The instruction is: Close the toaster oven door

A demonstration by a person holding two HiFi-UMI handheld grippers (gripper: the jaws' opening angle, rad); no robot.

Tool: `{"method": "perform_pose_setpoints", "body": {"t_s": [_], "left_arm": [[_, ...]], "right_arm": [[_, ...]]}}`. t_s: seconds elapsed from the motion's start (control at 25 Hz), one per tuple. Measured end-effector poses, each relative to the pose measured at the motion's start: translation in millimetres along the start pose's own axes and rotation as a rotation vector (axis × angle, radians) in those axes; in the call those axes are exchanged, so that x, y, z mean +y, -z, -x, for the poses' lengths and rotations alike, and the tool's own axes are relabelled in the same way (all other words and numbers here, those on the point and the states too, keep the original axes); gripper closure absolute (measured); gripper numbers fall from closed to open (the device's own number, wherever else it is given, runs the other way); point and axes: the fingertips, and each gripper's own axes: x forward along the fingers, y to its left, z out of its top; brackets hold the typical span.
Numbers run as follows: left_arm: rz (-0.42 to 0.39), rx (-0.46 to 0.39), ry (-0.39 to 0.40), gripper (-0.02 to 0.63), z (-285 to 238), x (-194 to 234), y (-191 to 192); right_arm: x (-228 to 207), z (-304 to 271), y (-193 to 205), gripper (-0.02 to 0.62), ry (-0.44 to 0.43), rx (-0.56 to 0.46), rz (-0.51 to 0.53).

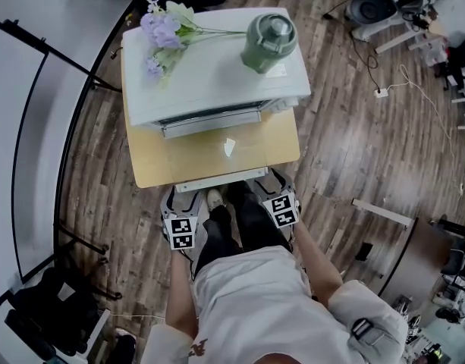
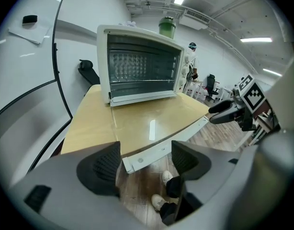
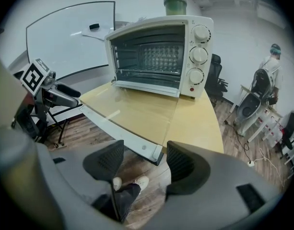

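Toaster oven door [image 1: 202,158] lay open toward six o'clock, left gripper [image 2: 146,161] and right gripper [image 3: 139,163] both gaping empty at its corners, so you wanted an even lift.

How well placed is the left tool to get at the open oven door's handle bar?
Probably yes, it looks able to: the left tool is open, the near end of the handle bar shows just beyond its jaws, and nothing stands between them.
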Motion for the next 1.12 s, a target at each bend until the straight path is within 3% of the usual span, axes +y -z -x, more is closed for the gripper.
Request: {"method": "perform_pose_setpoints", "body": {"t_s": [0.64,1.12], "left_arm": [[0.033,0.102,0.015,0.247,-35,6,45],[0.036,0.097,0.030,0.248,-37,3,38]], "right_arm": [[0,-36,31,0.278,-0.022,0.080,-0.005],[3,-44,25,0.299,-0.028,0.066,-0.049]]}}
